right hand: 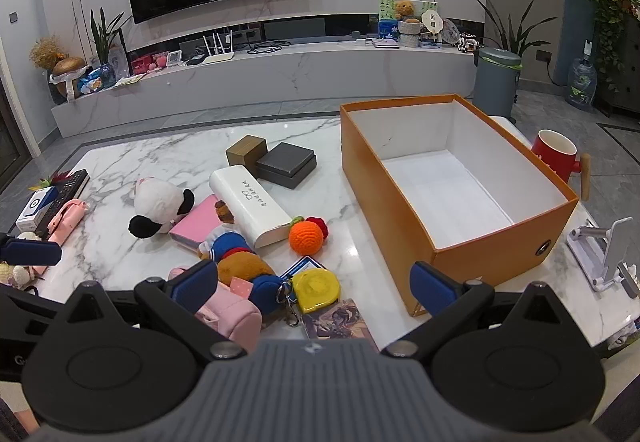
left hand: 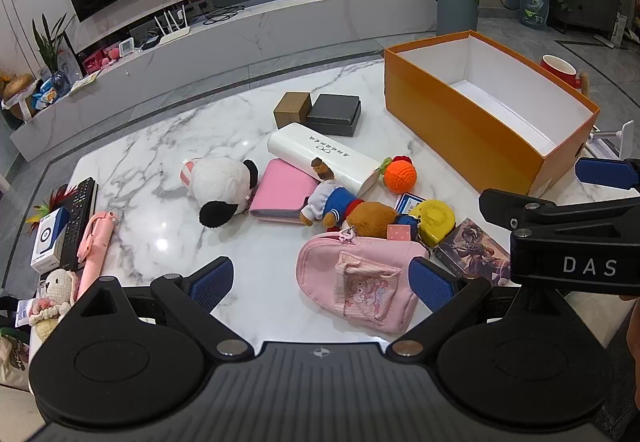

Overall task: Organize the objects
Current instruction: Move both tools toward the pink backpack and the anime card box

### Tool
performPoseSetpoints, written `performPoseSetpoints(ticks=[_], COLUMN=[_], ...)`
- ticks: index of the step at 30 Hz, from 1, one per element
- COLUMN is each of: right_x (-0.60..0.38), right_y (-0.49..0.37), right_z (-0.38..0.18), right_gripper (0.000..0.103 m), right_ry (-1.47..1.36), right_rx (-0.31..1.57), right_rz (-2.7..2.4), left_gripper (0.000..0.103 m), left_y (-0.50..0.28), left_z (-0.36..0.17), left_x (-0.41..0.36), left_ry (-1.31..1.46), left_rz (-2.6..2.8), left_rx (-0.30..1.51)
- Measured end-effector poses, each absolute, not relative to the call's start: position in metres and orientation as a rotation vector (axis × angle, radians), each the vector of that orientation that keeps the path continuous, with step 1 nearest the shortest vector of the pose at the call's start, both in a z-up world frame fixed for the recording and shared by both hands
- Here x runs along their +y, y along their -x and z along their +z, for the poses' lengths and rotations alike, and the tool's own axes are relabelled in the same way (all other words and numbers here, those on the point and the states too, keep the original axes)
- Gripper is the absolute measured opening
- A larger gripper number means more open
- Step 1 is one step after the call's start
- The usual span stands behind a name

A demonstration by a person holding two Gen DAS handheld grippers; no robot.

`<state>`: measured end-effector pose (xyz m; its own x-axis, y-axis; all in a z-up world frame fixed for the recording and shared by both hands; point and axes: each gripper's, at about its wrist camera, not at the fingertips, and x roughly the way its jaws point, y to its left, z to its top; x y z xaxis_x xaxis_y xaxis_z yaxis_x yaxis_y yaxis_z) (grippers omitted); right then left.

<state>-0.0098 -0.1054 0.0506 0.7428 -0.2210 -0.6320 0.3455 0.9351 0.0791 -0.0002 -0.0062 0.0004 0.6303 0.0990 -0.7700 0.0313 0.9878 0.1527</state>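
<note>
A: Left edge of the desk (left hand: 160, 169) first. What is seen?

B: A black remote (left hand: 80, 209) and a pink stick-shaped gadget (left hand: 94, 246) are laid side by side at the desk's left edge. A crocheted white bunny (left hand: 56, 294) is seen just in front of them.

A: Middle pile?

B: A black-and-white plush (left hand: 218, 185) is lying against a pink wallet (left hand: 282, 195). A white oblong case (left hand: 324, 157) is propped over the wallet's far edge. Behind it, a brown box (left hand: 292, 109) and a dark grey box (left hand: 336, 113) are set touching each other. A teddy in a blue sailor suit (left hand: 348, 207) is sprawled across the wallet's near corner. A pink pouch (left hand: 360, 278) is placed nearest the camera, just in front of the teddy.

A: Further right?

B: An orange crochet fruit (right hand: 306, 236) is found beside the white case's end. A yellow round tape-like item (right hand: 316, 288) and a picture card box (right hand: 336, 320) are packed close by. The orange box (right hand: 400, 201) is standing open and nothing is seen inside it. A red mug (right hand: 554, 153) is stood behind it, and a white phone stand (right hand: 600, 254) to its right.

A: Grippers?

B: The left hand-held gripper (left hand: 322, 284) is held wide apart over the pink pouch, nothing clamped. The right hand-held gripper (right hand: 316, 284) is likewise spread fully, hovering over the yellow item, nothing gripped.
</note>
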Motion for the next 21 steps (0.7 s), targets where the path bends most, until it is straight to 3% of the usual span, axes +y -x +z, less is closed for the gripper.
performPoseSetpoints(ticks=[21], right_x=[-0.1079], right_y=[0.0122], right_z=[0.053], right_gripper=[0.102], right_ry=[-0.204], right_rx=[0.665], right_rz=[-0.322], left_gripper=[0.103], left_y=[-0.0001], left_z=[0.003], left_x=[-0.0069], left_ry=[-0.22], left_rz=[-0.112], left_rx=[0.875])
